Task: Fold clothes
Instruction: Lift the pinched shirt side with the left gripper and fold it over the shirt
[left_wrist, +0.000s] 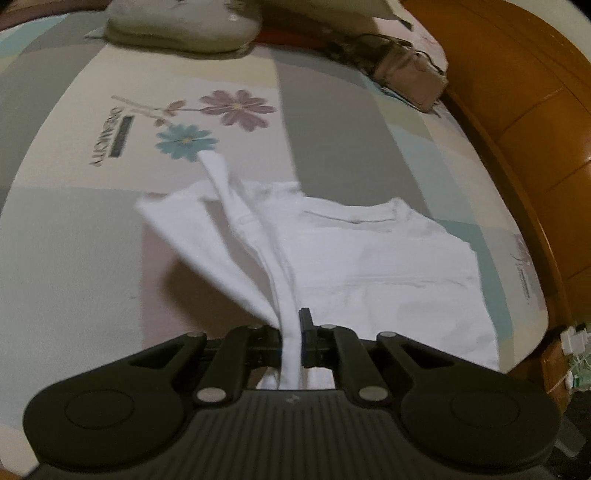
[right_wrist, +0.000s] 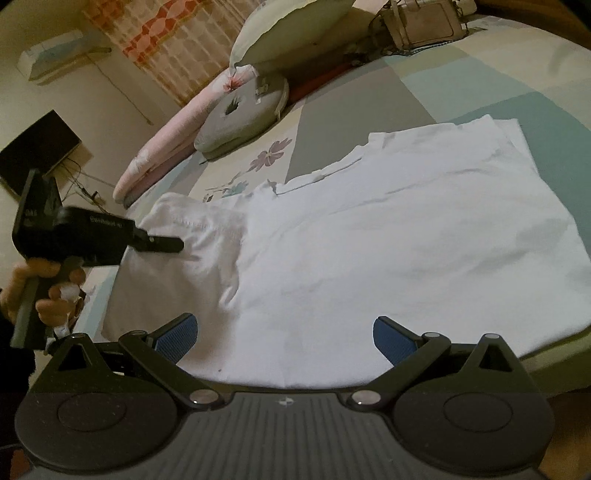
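Note:
A white T-shirt (right_wrist: 388, 243) lies spread on the bed, collar toward the pillows. My left gripper (left_wrist: 293, 347) is shut on a bunched fold of the shirt's left side (left_wrist: 258, 258), which rises off the bed in a ridge. In the right wrist view the left gripper (right_wrist: 173, 245) comes in from the left, held by a hand (right_wrist: 48, 291), its tip at the shirt's sleeve. My right gripper (right_wrist: 284, 339) stands open just above the shirt's near hem, its blue pads (right_wrist: 393, 341) wide apart with nothing between them.
The bedsheet (left_wrist: 92, 221) has grey, cream and teal blocks with printed flowers (left_wrist: 236, 107). Pillows (right_wrist: 258, 110) and a pink bolster (right_wrist: 166, 147) sit at the head. A beige handbag (left_wrist: 406, 77) rests at the far right by the wooden headboard (left_wrist: 517, 110). A dark screen (right_wrist: 37, 147) hangs on the wall.

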